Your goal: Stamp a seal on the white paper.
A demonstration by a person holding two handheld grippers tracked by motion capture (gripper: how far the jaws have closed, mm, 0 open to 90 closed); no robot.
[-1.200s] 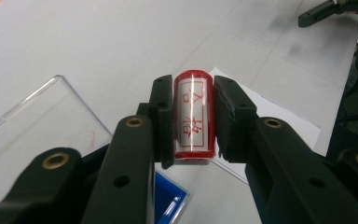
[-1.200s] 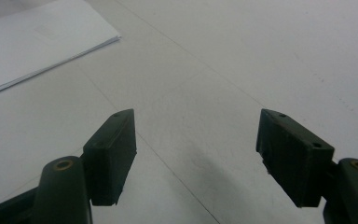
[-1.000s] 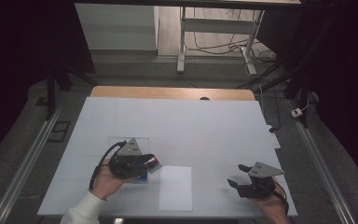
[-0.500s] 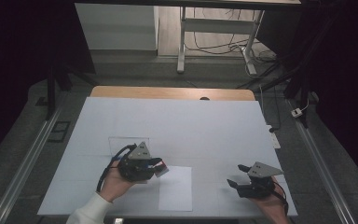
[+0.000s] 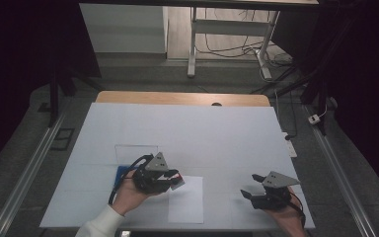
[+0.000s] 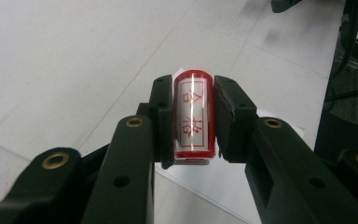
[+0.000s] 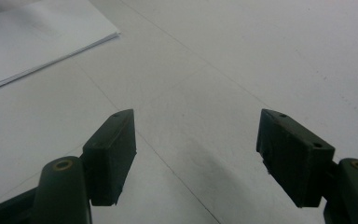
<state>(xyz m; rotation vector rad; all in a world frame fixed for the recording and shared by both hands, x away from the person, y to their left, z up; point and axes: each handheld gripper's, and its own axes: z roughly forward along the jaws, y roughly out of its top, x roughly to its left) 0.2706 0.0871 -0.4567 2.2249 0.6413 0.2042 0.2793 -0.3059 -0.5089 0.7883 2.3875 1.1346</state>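
My left gripper [image 5: 174, 181] is shut on a small red stamp [image 5: 178, 181] and holds it over the left edge of a white sheet of paper [image 5: 186, 202]. In the left gripper view the stamp [image 6: 193, 116] is a red cylinder with a white label of red characters, clamped between both black pads [image 6: 162, 116]. The paper [image 6: 223, 186] lies below it. My right gripper [image 5: 250, 186] rests at the table's front right, to the right of the sheet. It is open, and the right gripper view has only bare table between its fingertips [image 7: 109, 154].
A blue flat object [image 5: 121, 174] lies under the left hand, and a clear rectangular piece [image 5: 135, 152] sits just behind it. A corner of the paper [image 7: 28, 42] lies far left of the right gripper. A wooden strip [image 5: 177, 98] edges the white table's far side.
The left gripper carried the red stamp to the right, from above the blue object to the left edge of the paper. The right gripper stayed where it was.
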